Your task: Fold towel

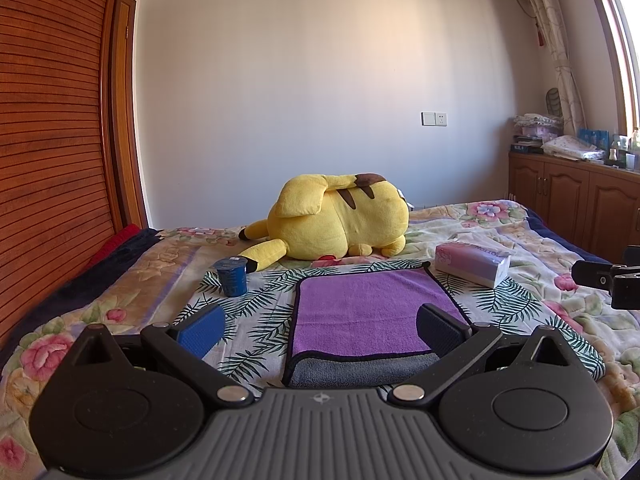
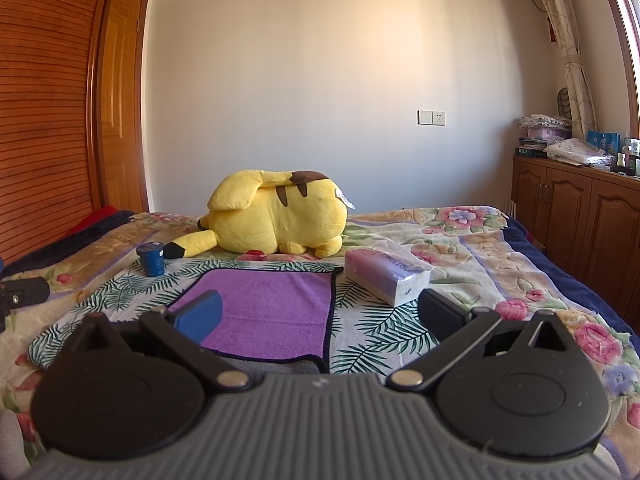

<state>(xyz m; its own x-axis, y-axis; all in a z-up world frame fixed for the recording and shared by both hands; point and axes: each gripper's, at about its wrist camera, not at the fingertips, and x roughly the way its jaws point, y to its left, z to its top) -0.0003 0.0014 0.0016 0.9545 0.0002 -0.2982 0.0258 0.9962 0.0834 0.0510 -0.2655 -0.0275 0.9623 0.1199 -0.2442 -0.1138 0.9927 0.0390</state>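
A: Towel (image 1: 360, 316) — purple side up, lying flat on the leaf-print cloth (image 1: 256, 304) on the bed (image 1: 560, 240). A grey band shows along its near edge, so I judge one fold is already in.

B: Grippers?

A: Left gripper (image 1: 320, 332) and right gripper (image 2: 320, 316) both hover near, fingers spread wide, nothing between them. Next move likely calls for pinching two corners together and carrying them across.

B: Obstacles?

A: Tissue box (image 1: 474, 266) just beside the far right corner — tightest spot. Blue cup (image 1: 231, 278) to the far left, apart. Yellow plush toy (image 1: 336, 220) beyond, clear of the fold.
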